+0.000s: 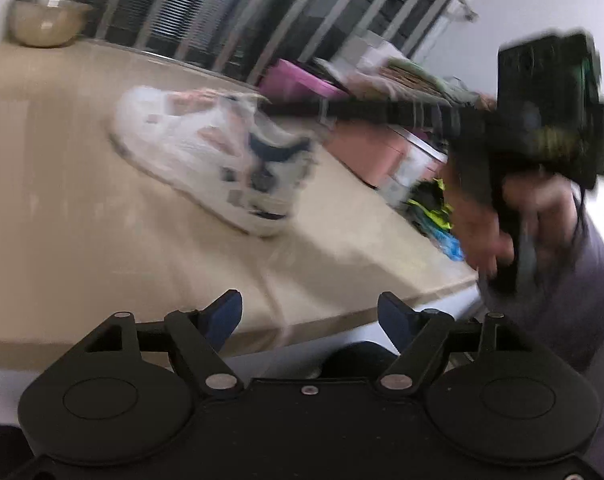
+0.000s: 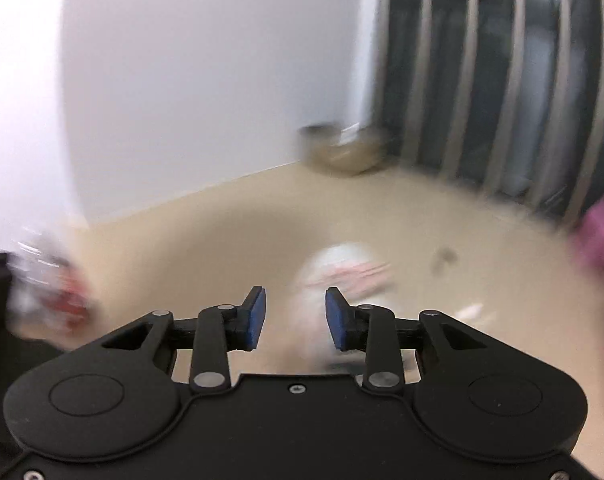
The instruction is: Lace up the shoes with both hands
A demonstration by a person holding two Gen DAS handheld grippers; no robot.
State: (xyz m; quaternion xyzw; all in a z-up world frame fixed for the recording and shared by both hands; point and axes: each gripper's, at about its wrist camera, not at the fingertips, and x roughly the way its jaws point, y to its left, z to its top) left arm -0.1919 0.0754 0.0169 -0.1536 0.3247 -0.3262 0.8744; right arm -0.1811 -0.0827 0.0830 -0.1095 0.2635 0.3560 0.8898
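A white sneaker with dark blue trim lies on its side on the beige table, blurred in the left wrist view. My left gripper hovers near the table's front edge, well short of the shoe. It is open, its blue pads wide apart with nothing between them. A hand holds the right tool, whose black body reaches in from the right to the shoe's opening. In the right wrist view my right gripper stands partly open just above the blurred white shoe. No lace shows between its pads.
A metal bowl sits at the table's far corner by the wall and a barred window. Pink boxes and mixed clutter lie beyond the table's right edge. A blurred red and clear object sits at the left in the right wrist view.
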